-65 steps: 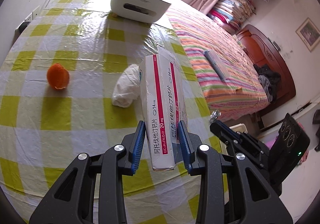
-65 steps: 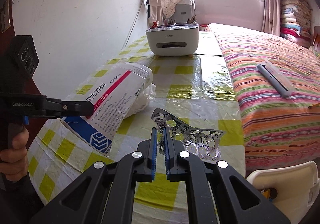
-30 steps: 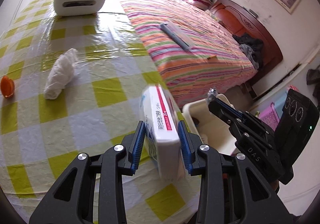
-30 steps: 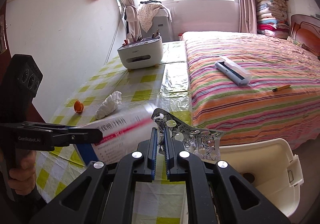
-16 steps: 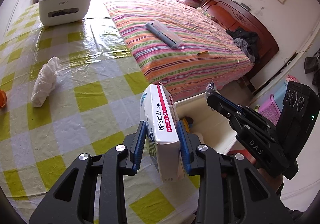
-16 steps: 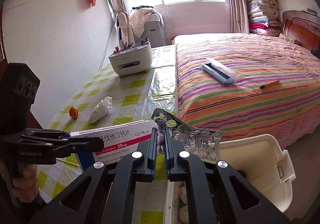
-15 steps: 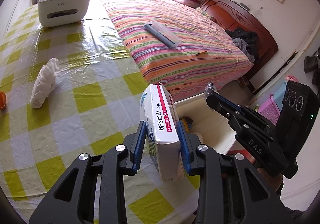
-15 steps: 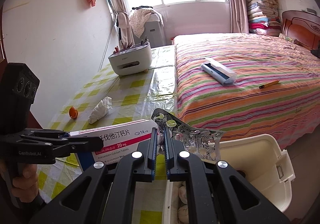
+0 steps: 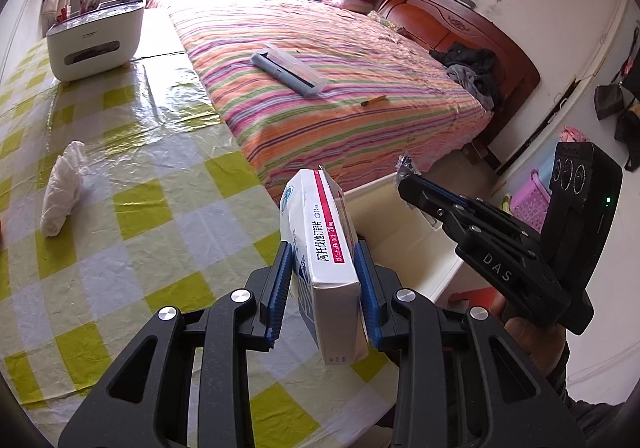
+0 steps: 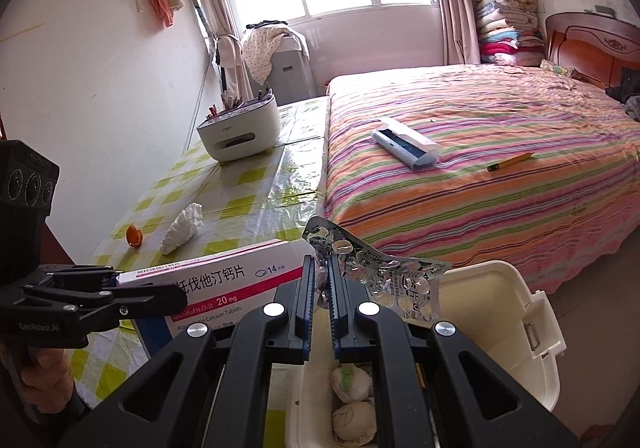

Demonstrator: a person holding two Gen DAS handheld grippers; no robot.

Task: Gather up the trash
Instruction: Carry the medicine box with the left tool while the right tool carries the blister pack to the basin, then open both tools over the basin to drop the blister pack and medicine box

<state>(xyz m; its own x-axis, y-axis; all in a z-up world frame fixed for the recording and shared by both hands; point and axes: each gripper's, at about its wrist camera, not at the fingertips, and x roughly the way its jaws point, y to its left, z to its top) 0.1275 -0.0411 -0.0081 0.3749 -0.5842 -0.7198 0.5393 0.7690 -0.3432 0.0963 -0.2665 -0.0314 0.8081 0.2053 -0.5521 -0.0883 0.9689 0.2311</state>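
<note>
My left gripper [image 9: 323,248] is shut on a white and red medicine box [image 9: 326,260], held at the table's right edge beside the white bin [image 9: 404,236]. The box also shows in the right wrist view [image 10: 224,284]. My right gripper [image 10: 319,268] is shut on a crumpled silver blister pack [image 10: 392,280], held above the open white bin [image 10: 516,312], which holds balled tissues [image 10: 352,400]. A crumpled white tissue [image 9: 60,188] and an orange peel [image 10: 134,235] lie on the checked tablecloth.
A white desk organizer [image 9: 94,38] stands at the table's far end. The striped bed [image 9: 320,68] runs along the table's right side with a grey case [image 9: 288,68] and a pencil [image 9: 374,101] on it. A pink basket [image 9: 532,196] sits on the floor.
Both grippers have carried their loads off the table toward the bin. The box is now at the table's edge and the blister pack is over the bin's opening.
</note>
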